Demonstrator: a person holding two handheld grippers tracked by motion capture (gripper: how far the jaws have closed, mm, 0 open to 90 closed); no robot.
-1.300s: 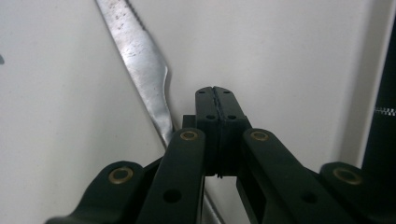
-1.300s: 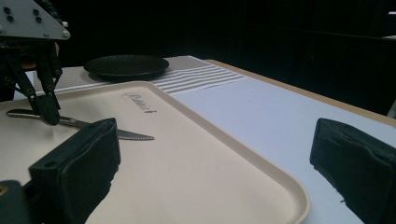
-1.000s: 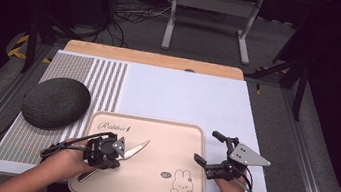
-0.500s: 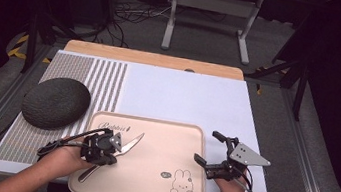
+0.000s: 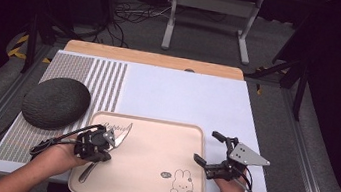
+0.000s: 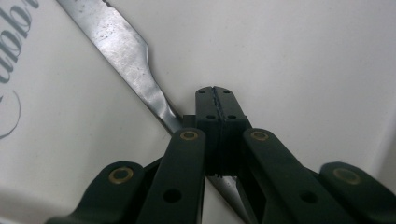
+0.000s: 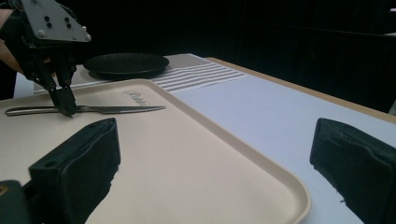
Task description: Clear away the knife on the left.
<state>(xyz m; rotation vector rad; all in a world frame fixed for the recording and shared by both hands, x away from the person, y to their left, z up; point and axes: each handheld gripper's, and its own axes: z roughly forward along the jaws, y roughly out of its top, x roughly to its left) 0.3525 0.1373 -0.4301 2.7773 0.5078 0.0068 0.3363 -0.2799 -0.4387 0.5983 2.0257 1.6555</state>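
L gripper (image 5: 101, 143) is closed tight on the handle of a silver metal butter knife (image 5: 120, 135), w/ the knife near the tray's left edge, blade aimed at its far-left corner. The beige plastic tray w/ rabbit print (image 5: 161, 147) sits at the surface's near edge. R gripper (image 5: 209, 149) is wide open, nothing in it, over the tray's right rim. A dark grey oval plate (image 5: 55, 102) sits left of the tray.

We note a dim room: grey carpeted floor (image 5: 207, 35) strewn with cables (image 5: 128, 19), a white metal stand (image 5: 212, 3) behind the table (image 5: 153, 59), black surroundings.
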